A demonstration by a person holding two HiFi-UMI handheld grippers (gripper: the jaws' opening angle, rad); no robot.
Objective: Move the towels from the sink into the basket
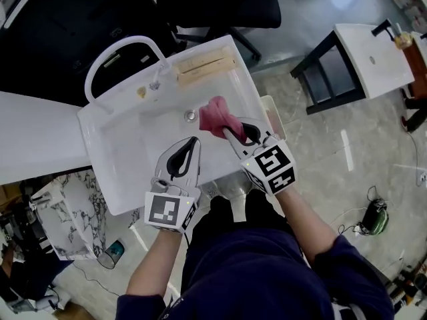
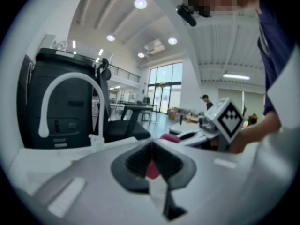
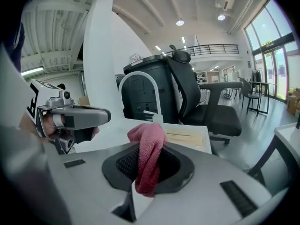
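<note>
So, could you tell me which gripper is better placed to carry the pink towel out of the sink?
The right. The right gripper is shut on the pink towel, held above the sink; the left gripper beside it is shut and holds nothing.

The towel (image 3: pixel 149 149) is rough, looped pink cloth. The sink (image 1: pixel 127 153) is smooth, glossy white, its drain (image 1: pixel 191 115) shiny metal. The board (image 1: pixel 205 65) looks like pale matt wood.

The right gripper (image 3: pixel 149 170) clamps a hanging pink towel (image 3: pixel 148 142), with the left gripper (image 3: pixel 70 118) nearby.
</note>
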